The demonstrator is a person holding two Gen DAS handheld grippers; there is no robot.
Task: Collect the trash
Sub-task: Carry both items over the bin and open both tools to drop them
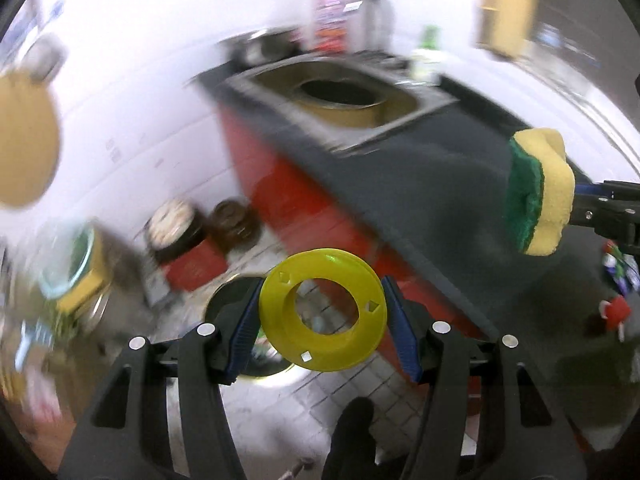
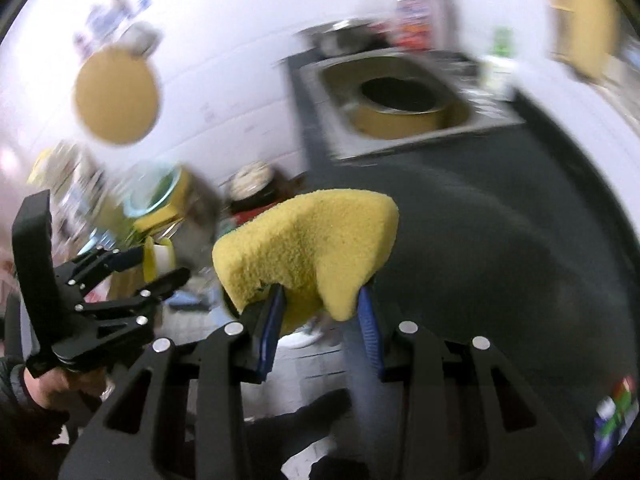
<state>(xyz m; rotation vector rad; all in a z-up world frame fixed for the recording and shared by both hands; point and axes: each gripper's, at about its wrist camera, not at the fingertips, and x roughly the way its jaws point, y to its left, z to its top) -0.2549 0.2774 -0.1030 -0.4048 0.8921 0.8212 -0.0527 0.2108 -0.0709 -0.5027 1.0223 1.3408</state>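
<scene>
here the yellow ring (image 1: 322,310) sits clamped between the two blue pads (image 1: 246,322) of the left tool (image 1: 320,328), held up in the air over the tiled floor (image 1: 340,376) and just beside the edge of the dark counter (image 1: 420,184). the ring is flat and wide with a round hole through its middle (floor tiles show through it), and it is tilted so its face looks back at the left wrist camera. below it on the floor stands a round metal bin (image 1: 244,360) with a shiny rim, partly hidden by the left tool.

the yellow and green sponge (image 2: 308,240) is pinched in the right tool (image 2: 320,320), its blue pads (image 2: 272,320) pressing into the soft yellow side so the sponge bulges above them. in the left wrist view the same sponge (image 1: 538,192) hangs at the right edge, over the counter, green scouring face turned toward the left. in the right wrist view the left tool (image 2: 156,268) shows at the left, gripped by a hand (image 2: 44,384), with only a sliver of the ring (image 2: 149,262) visible.

further back a metal sink (image 2: 400,96) is set into the counter, with a round tan basin (image 2: 396,116) inside it. the counter front is red (image 1: 288,188). pots and containers on the floor by the white wall are too blurred to name.
</scene>
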